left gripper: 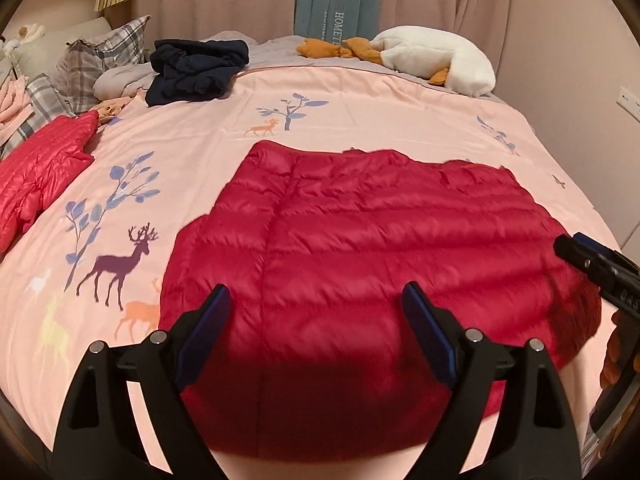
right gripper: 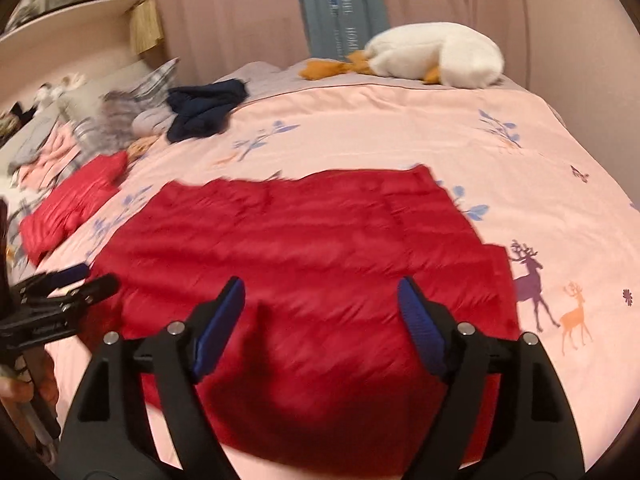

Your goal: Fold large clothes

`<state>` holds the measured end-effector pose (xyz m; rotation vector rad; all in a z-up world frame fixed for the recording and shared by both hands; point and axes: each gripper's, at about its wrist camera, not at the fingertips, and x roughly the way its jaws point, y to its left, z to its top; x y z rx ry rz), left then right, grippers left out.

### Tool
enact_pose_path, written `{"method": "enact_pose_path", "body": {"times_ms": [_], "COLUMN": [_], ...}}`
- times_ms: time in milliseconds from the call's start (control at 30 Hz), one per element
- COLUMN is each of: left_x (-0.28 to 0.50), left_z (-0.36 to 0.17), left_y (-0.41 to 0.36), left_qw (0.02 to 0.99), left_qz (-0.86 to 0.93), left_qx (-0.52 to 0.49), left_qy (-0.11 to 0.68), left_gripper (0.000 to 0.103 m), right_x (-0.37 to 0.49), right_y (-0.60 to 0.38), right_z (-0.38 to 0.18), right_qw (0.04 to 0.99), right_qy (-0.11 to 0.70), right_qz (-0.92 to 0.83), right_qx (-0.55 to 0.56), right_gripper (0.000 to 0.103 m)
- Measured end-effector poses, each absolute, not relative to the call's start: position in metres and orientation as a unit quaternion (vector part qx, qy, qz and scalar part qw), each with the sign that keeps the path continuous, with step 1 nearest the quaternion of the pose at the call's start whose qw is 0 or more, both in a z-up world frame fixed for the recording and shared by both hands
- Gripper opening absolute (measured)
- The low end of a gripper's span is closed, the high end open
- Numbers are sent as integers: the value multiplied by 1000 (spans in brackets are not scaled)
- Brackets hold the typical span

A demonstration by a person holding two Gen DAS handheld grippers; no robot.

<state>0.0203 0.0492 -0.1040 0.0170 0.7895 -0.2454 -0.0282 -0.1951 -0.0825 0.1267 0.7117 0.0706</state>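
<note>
A dark red quilted down jacket lies spread flat on the pink deer-print bedspread. My left gripper hovers over the jacket's near edge, jaws wide open, nothing between the blue pads. My right gripper is also open and empty above the near part of the jacket. The right gripper's tip shows at the jacket's right edge in the left wrist view. The left gripper shows at the jacket's left edge in the right wrist view.
A brighter red quilted jacket lies at the left of the bed. Further back are a crumpled navy garment, plaid pillows and a white plush goose. Curtains hang behind.
</note>
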Motion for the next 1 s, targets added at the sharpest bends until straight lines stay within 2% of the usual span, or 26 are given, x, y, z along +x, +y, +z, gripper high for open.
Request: {"method": "enact_pose_path", "body": {"times_ms": [400, 733, 1000], "left_x": [-3, -11, -21], "left_z": [-128, -124, -116], "left_y": [29, 41, 41], "left_qw": [905, 910, 914], "left_qz": [-136, -116, -123], "left_qx": [28, 31, 25], "left_qy": [403, 396, 387], "left_gripper": [89, 89, 89], "right_x": [-44, -58, -67], "right_y": [-166, -213, -192], "right_z": [-110, -106, -90], "right_qw": [929, 931, 935], "right_qy": [368, 362, 344], "right_qz": [37, -30, 47], "right_qx": [5, 36, 77], "right_gripper": [84, 84, 84]}}
